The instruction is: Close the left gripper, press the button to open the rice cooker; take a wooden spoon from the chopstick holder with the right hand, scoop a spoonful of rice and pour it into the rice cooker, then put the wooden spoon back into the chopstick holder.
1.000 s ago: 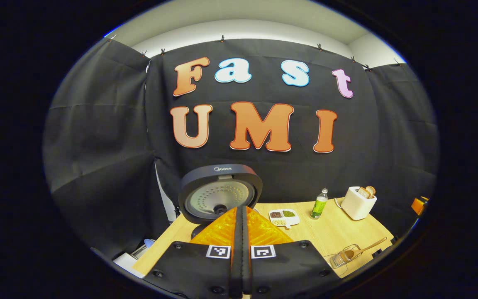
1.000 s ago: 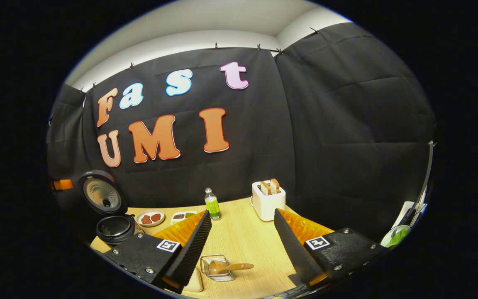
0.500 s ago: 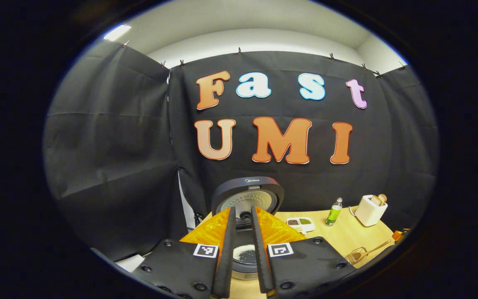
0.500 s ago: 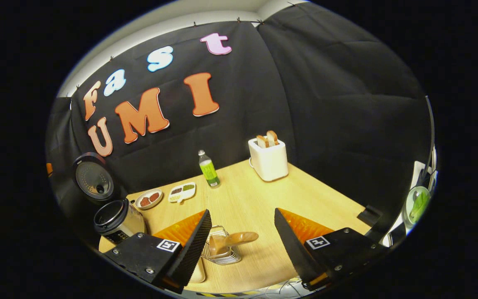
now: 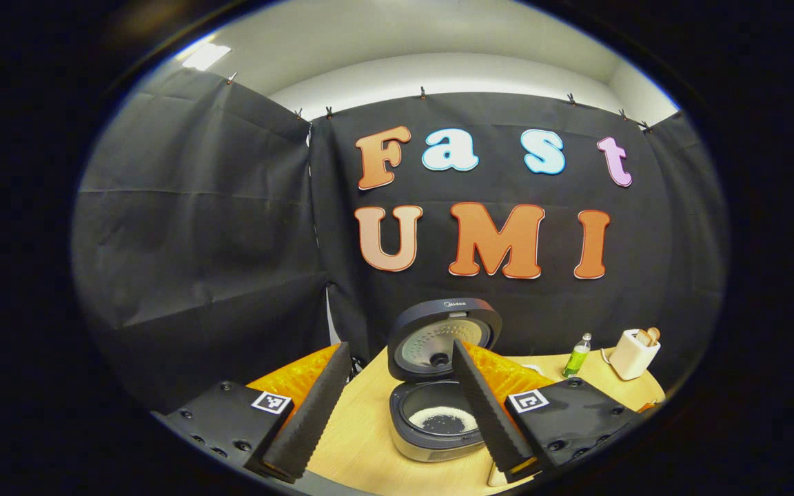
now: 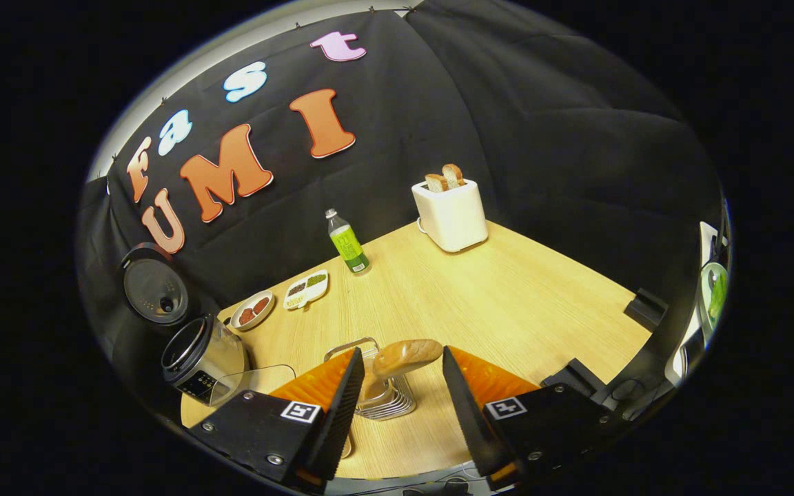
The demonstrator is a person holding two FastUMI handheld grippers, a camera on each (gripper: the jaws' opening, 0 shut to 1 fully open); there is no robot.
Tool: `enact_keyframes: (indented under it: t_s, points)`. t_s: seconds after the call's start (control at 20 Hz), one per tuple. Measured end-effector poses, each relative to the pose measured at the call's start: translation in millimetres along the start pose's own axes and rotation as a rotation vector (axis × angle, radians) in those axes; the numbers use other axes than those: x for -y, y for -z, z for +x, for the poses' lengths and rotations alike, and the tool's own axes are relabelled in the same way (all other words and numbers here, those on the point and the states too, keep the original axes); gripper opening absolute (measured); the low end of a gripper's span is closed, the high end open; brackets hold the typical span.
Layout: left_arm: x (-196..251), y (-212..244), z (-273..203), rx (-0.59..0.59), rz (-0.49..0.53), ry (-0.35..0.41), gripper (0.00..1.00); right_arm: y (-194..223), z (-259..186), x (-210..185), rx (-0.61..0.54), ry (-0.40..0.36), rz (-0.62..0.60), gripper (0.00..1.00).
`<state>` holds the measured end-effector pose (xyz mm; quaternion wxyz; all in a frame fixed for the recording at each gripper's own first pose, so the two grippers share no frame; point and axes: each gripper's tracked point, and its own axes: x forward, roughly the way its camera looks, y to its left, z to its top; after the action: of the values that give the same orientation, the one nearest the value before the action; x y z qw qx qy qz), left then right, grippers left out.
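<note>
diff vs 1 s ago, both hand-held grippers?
The left hand-held gripper went from shut to open and drew back from the rice cooker, whose lid was up throughout. The right hand-held gripper stayed open and dropped toward the wooden spoon in the chopstick holder, which now sits between its fingers, not yet gripped. Bottle, toaster and dishes stayed put.

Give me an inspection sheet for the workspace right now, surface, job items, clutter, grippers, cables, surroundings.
Surface: wooden table, no spills seen.
Job's things: rice cooker open, lid up, some rice inside; wooden spoon resting in the chopstick holder.
Clutter: toaster with bread, green bottle, two snack dishes.
Grippers: left gripper open, before the cooker; right gripper open, fingers either side of the spoon, not touching.
Cables: nothing seen.
Surroundings: black cloth wall.
</note>
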<state>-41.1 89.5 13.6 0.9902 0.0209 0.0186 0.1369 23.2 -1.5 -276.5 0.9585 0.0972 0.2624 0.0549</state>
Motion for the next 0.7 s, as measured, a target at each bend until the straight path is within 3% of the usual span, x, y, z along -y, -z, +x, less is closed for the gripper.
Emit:
enact_keyframes:
  t_s: [0.15,0.3,0.45,0.7]
  points:
    - [1,6,1,-0.015,-0.003,-0.001,0.96,-5,7,-2,-0.012,-0.01,0.012,0.57]
    - [3,9,2,-0.024,-0.009,0.001,0.96,-9,9,-14,-0.047,-0.066,0.047,0.49]
    - [6,12,3,-0.031,-0.011,0.006,0.96,-15,12,-33,-0.052,-0.118,0.112,0.32]
    - [-7,11,-1,-0.029,-0.008,-0.012,0.96,-17,11,-56,-0.052,-0.134,-0.015,0.17]
